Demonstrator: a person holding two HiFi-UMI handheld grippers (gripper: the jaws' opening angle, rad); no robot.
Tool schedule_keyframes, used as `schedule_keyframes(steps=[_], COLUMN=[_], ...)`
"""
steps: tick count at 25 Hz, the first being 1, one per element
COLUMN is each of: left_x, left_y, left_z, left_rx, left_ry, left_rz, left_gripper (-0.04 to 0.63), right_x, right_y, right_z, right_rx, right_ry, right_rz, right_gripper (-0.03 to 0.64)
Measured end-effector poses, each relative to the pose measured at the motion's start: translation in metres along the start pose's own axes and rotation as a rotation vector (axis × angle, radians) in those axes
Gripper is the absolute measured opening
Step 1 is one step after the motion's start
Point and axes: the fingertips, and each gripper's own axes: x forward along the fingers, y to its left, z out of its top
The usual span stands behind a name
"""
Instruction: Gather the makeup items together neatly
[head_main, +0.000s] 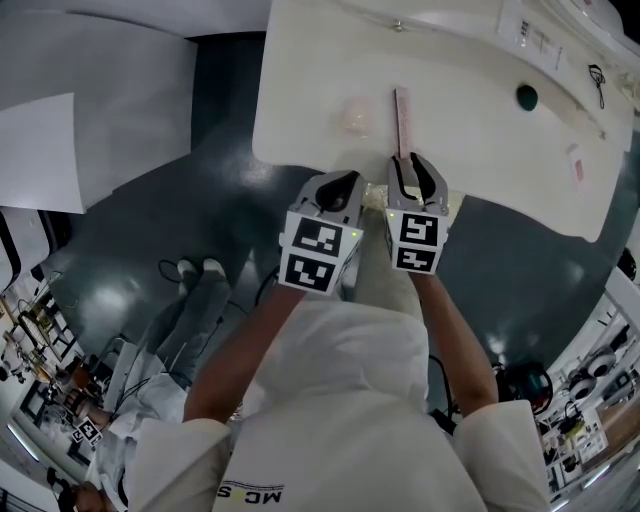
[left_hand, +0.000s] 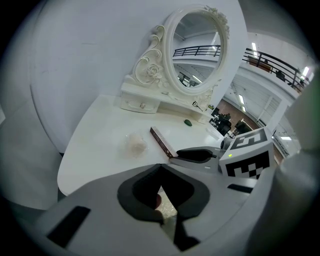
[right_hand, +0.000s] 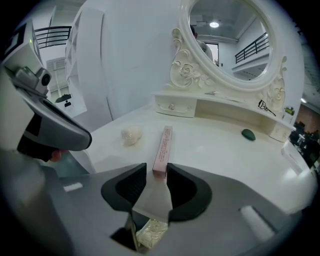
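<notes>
Right gripper (right_hand: 156, 171) released: jaws apart, near end of pink box (right_hand: 163, 142) between tips, pads not pressing. Left gripper (left_hand: 160, 167) clenched, empty, just left of right gripper. Box lies lengthwise near table (right_hand: 220, 155) near edge. Puff (right_hand: 132, 135) just left of box. Green item (right_hand: 248, 134) far right, below mirror (right_hand: 235, 40).

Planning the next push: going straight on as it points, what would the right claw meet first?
The long pink box; its near end seems to sit at the tips of the open right claw.
</notes>
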Motion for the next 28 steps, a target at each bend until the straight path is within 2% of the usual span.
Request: schedule_keyframes(steps=[15,28], left_x=[-0.001,0.002], left_y=[-0.003,-0.018], left_z=[-0.002,0.004], left_rx=[-0.006,0.000], left_ry=[-0.002,-0.010], left_rz=[0.016,0.021], left_gripper=[0.000,0.000], right_x=[0.000,-0.019], right_y=[0.014,-0.020], right_z=[-0.001,0.006], right_rx=[-0.014,0.008], right_ry=[0.001,-0.032], right_rz=[0.077,0.023], right_gripper=[0.110,0.112])
